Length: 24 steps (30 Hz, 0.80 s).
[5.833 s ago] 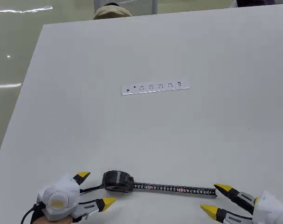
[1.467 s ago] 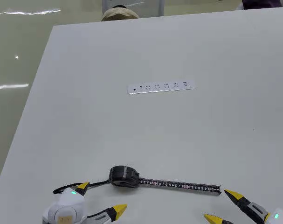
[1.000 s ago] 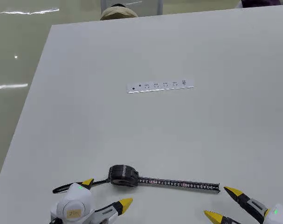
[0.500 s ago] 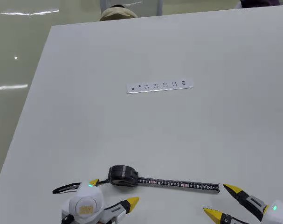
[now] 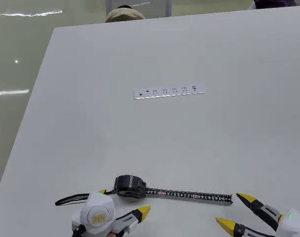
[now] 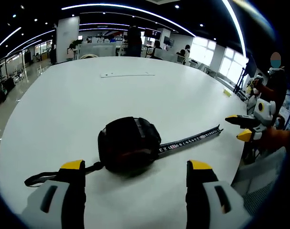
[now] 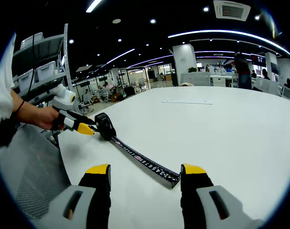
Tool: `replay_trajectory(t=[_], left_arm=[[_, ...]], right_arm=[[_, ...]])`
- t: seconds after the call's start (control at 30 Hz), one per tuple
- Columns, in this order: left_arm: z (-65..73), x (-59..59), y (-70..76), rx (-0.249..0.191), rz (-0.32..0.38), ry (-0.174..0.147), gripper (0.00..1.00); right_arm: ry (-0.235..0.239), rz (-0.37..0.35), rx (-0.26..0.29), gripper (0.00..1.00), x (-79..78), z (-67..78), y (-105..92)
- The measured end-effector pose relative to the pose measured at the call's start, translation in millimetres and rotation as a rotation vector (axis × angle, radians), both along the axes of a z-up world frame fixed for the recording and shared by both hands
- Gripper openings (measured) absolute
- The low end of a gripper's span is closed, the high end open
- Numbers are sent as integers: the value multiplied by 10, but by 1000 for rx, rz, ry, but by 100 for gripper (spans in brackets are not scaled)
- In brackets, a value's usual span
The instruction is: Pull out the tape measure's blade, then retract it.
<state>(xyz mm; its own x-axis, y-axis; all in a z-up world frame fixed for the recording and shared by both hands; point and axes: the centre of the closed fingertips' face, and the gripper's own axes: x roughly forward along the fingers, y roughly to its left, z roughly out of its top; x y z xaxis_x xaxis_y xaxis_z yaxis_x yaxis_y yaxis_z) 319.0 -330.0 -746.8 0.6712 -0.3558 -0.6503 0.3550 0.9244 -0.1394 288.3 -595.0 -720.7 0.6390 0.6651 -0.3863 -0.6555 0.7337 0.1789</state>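
Tape measure (image 5: 129, 186): black, on white table (image 5: 140, 143), close to the near edge, left of centre. Blade (image 5: 189, 195): drawn out, flat on the surface, running right along the near edge, markings up, hook end at the right. Strap (image 5: 69, 199): trailing left from the tape measure toward the near-left corner. Power strip (image 5: 169, 91): well apart, about mid-surface. Step in hand, as judged: pull-out done, retraction not yet begun. Left gripper (image 5: 123, 202): just short of the tape measure on its near side, fingers (image 6: 198, 166) wide apart, nothing held; in the left gripper view, tape measure just ahead of the tips and centred in the gap, no contact evident with it; contact of the far tip with the strap not possible to tell. Right gripper (image 5: 234, 210): near the near-right part of the surface, fingers (image 7: 98, 169) likewise wide, nothing held; blade end lying between the two tips, apparently apart from both. For a clean retraction: advance the left gripper until the tape measure sits well inside the gap, then close squarely on its flat sides, clear of the strap and of the blade slot. Pinch the blade near its hook with the right gripper and feed it back in line with the slot, flat and unhurried. Risks, as judged: blade snapping back, tape measure sliding or twisting on the smooth surface.
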Motion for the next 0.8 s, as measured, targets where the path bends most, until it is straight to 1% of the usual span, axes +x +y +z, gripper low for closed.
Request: replay_trajectory(t=[0.17,0.37,0.4,0.47,0.53,0.63,0.73,0.77,0.8], left_arm=[[3,42,-21,-8,16,1,86],[-48,77,-15,5,37,-1,87],[-42,88,-8,4,47,-6,87],[-24,121,13,11,62,-29,87],[-27,135,19,6,74,-35,87],[-62,148,31,2,91,-28,87],[-53,154,20,-1,100,-33,87],[-64,151,21,-1,104,-28,87],[-77,156,17,-14,114,-27,87]], right_arm=[[4,0,4,59,1,-33,4],[9,-4,4,59,8,-60,-15],[9,-4,5,59,12,-65,-20],[8,-6,2,59,20,-83,-35],[4,-3,-11,59,21,-95,-45],[9,-6,-11,59,28,-122,-59],[14,-10,-10,59,33,-151,-73],[15,-10,-10,59,33,-158,-75],[14,-9,-13,58,32,-170,-79]])
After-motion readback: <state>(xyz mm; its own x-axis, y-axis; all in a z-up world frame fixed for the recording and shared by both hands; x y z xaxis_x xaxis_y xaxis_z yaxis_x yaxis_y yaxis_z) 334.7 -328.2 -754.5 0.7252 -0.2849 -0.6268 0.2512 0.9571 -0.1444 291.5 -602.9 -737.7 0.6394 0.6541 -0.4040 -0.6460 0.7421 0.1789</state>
